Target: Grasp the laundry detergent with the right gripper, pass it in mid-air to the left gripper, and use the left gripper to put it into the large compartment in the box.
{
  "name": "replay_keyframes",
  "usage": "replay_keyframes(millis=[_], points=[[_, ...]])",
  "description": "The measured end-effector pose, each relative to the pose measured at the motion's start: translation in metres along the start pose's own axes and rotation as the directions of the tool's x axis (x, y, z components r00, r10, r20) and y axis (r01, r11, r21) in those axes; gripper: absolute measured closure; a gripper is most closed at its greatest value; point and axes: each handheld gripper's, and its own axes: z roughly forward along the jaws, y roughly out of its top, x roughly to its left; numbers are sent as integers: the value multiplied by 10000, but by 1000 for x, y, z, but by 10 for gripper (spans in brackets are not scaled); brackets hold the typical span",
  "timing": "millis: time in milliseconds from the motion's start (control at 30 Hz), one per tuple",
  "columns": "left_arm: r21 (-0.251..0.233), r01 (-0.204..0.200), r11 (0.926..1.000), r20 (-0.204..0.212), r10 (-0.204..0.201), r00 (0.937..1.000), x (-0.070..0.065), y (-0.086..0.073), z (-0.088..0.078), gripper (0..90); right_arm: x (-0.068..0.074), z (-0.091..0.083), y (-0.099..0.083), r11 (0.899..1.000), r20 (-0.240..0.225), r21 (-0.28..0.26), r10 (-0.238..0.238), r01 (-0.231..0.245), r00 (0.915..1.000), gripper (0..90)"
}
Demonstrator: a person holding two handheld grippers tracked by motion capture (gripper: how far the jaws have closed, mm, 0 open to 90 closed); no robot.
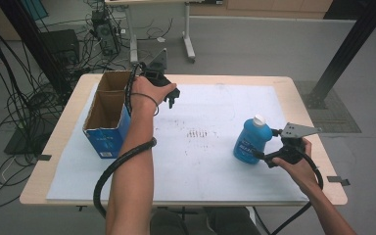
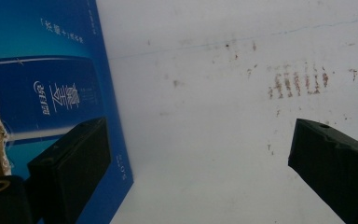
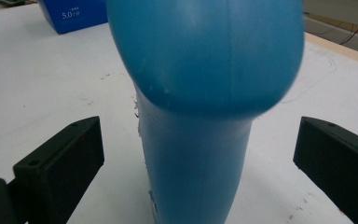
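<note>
- While the table (image 1: 186,191) is mostly bare under its white sheet, an open blue box (image 1: 108,113) stands at its left end.
- Right of centre stands the blue bottle (image 1: 251,139), upright, white-capped; it looks like rigid, smooth plastic, likely heavy if full and slippery, so the narrower body below the bulge seems the safest hold.
- Right gripper (image 3: 198,158) is level and low, its 2 jaws spread wide either side of the bottle, not touching.
- Left gripper (image 2: 193,154), raised beside the box, points down with jaws spread, holding nothing.
</note>
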Motion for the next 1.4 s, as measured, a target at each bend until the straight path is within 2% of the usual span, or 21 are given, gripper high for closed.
replay_keyframes(millis=[533,1400], points=[[-48,-42,10000,-12,42,10000,0,0,-2,61,3,8,-1,9991,23,-425,-22,23,10000,15],[-62,-93,9999,-12,93,10000,0,-1,-3,61,1,15,-5,9979,32,-641,80,-77,10000,15]])
